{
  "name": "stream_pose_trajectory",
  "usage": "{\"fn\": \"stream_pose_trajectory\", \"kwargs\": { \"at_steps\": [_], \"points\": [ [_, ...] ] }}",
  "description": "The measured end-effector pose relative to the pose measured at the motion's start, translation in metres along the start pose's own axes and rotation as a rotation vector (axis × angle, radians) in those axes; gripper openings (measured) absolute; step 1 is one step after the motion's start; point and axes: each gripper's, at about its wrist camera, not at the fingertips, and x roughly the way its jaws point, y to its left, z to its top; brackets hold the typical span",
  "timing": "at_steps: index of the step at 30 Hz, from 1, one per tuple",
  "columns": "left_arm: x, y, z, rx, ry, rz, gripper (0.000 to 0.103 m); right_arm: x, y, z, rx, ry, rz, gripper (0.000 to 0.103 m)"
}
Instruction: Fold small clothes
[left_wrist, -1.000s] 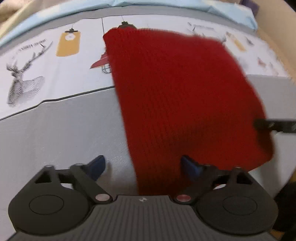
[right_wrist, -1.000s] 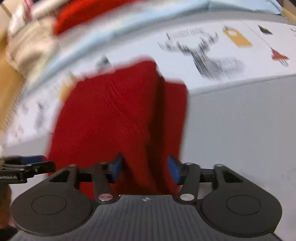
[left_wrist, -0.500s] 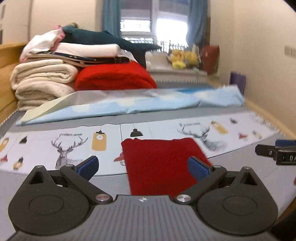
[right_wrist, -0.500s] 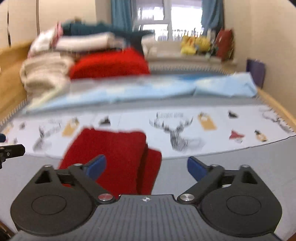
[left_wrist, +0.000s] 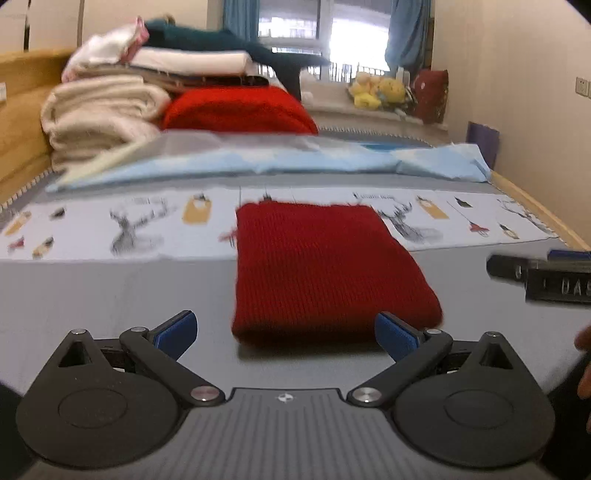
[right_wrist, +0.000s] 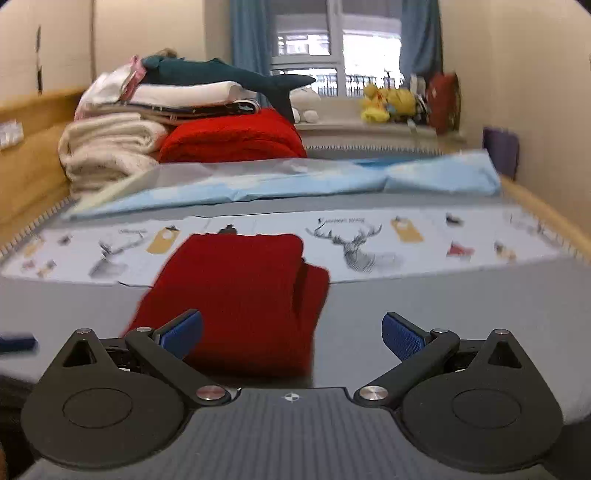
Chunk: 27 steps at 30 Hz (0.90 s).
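A red knitted garment (left_wrist: 325, 266) lies folded into a flat rectangle on the grey bed cover (left_wrist: 110, 295). In the right wrist view the garment (right_wrist: 240, 295) shows a second layer sticking out at its right side. My left gripper (left_wrist: 284, 326) hovers open just in front of its near edge, nothing between the blue pads (left_wrist: 177, 328). My right gripper (right_wrist: 291, 326) is opening, its jaws wide and empty, with the garment's near right corner beyond them. The right gripper (left_wrist: 535, 273) also shows at the right edge of the left wrist view.
A deer-print sheet (right_wrist: 369, 240) runs under the garment's far end, a light blue sheet (left_wrist: 258, 162) behind it. Stacked cream blankets (left_wrist: 99, 114) and a red blanket (left_wrist: 236, 110) sit at the back left. Wooden bed rails (left_wrist: 535, 210) border both sides.
Both grippers let go of the red garment and drew back and up from it. Their jaws widened. The garment now lies flat and folded on the bed.
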Motion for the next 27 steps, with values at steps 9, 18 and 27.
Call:
{"fn": "stream_pose_trajectory", "kwargs": {
  "at_steps": [9, 18, 27],
  "points": [
    [0.023, 0.015, -0.001, -0.095, 0.082, 0.005, 0.102, 0.022, 0.001, -0.004, 0.023, 0.072, -0.003, 0.102],
    [0.028, 0.017, -0.001, -0.103, 0.110, 0.022, 0.102, 0.030, 0.014, -0.006, -0.010, 0.102, 0.009, 0.102],
    [0.028, 0.020, 0.000, -0.116, 0.122, 0.025, 0.102, 0.034, 0.024, -0.007, -0.039, 0.118, 0.039, 0.102]
  ]
}}
